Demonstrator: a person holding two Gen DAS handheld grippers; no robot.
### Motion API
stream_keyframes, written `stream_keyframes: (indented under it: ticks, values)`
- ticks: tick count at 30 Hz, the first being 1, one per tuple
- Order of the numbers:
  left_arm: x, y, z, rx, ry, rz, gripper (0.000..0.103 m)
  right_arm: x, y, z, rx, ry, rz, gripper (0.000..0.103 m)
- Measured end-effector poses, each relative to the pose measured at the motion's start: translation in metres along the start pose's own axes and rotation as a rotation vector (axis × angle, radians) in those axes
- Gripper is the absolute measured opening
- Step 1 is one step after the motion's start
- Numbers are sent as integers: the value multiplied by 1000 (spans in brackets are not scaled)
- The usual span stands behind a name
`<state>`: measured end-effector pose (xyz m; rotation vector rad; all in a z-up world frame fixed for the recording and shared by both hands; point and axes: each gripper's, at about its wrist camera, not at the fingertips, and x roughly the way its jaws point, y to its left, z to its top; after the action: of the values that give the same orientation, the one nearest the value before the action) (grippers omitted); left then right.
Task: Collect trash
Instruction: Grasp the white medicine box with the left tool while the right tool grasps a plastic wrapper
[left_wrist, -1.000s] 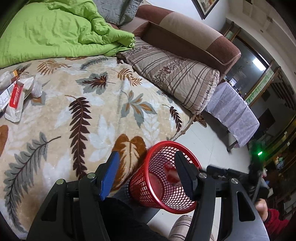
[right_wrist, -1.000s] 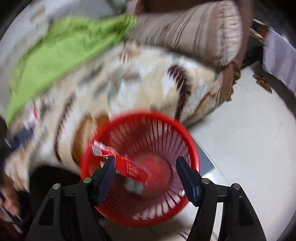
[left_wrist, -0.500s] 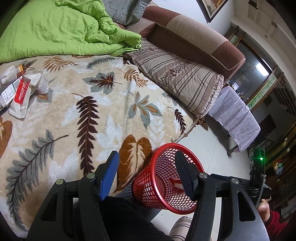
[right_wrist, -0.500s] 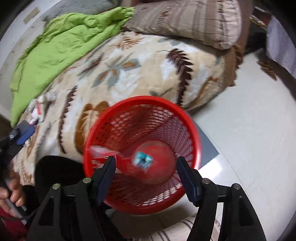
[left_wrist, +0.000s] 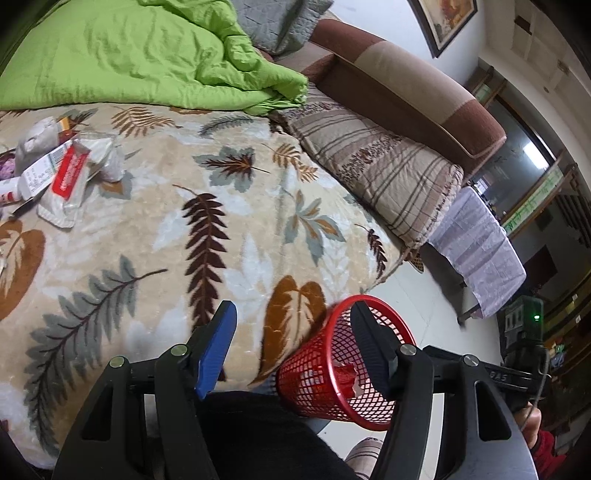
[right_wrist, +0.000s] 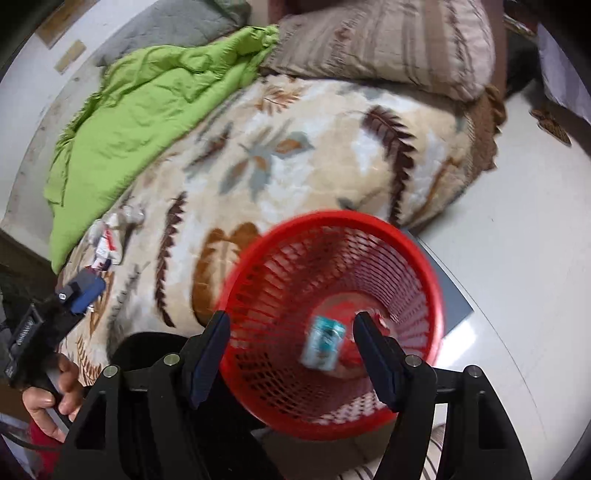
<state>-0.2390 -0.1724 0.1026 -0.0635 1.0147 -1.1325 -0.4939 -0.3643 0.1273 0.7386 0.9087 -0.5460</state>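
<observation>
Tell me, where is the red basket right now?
The red basket stands on the floor, right beside the leaf blanket at the bed's corner, below the right gripper.

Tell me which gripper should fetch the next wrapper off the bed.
Left. The left gripper is open over the blanket, facing the wrapper pile; the right gripper, also open, hangs over the red basket.

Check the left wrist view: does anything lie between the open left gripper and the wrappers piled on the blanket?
Nothing visible does. Only bare leaf-print blanket stretches between the left gripper and the wrapper pile at far left.
</observation>
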Motion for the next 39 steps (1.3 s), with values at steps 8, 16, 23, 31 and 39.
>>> stream_keyframes:
  ticks: [8,16,23,31,39]
  values:
    - [-41,52,5,-109,-92,133,63,18,83,18,-175,-45,113,73]
    - [-118,143,-7,-335,-246,345,63,56,178,20,-344,-56,248,73]
    - [-154,217,-28,-585,-297,461,63,86,238,11,-430,-24,309,73]
    - [-115,253,-1,-666,-278,445,67,112,266,8,-451,-11,309,73]
    - [-75,266,25,-619,-243,491,72,130,269,22,-404,-3,295,73]
